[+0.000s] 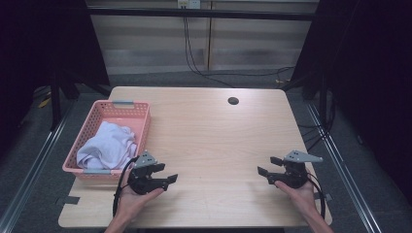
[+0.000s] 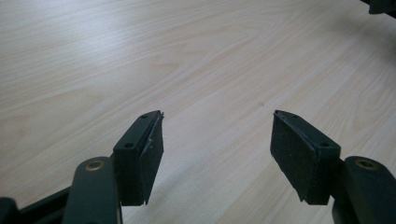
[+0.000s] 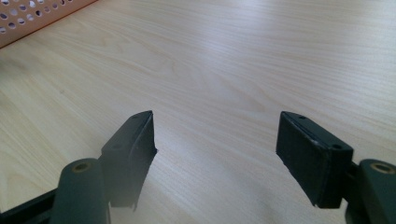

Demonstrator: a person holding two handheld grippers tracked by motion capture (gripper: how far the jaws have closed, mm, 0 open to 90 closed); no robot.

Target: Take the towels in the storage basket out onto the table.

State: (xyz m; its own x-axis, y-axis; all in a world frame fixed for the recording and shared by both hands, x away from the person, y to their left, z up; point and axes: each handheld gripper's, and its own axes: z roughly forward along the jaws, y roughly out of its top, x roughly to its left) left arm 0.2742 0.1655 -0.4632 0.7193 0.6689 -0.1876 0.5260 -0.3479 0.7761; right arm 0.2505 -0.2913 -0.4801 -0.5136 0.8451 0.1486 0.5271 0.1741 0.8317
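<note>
**A:** High view first: white cloth [image 1: 108,144] bunched up inside the pink basket [image 1: 141,108], far-left part of the table [image 1: 218,136]. Heaped, no clean long axis, though stretched roughly near-to-far along the basket.

**B:** Left gripper [image 1: 165,174] sitting just right of the basket's near-right corner, pointing right across the bare wood, away from the cloth. So cloth lying behind and to the left of those jaws.

**A:** Yep. Spread wide in the left gripper view too, left gripper [image 2: 217,140] with nothing but wood grain between the pads. Not pinching anything.

**B:** Right gripper [image 1: 266,166] way over by the near-right edge, aimed left toward the middle. Also spread, empty; same in the right gripper view, right gripper [image 3: 217,140], with a sliver of basket [image 3: 28,18] wall far off at the top-left corner.

**A:** Left hand [image 1: 133,199] clearly nearer then. Probably needs swinging back round to the left and over the rim before any grab. Right hand [image 1: 303,191] well apart from it.
</note>
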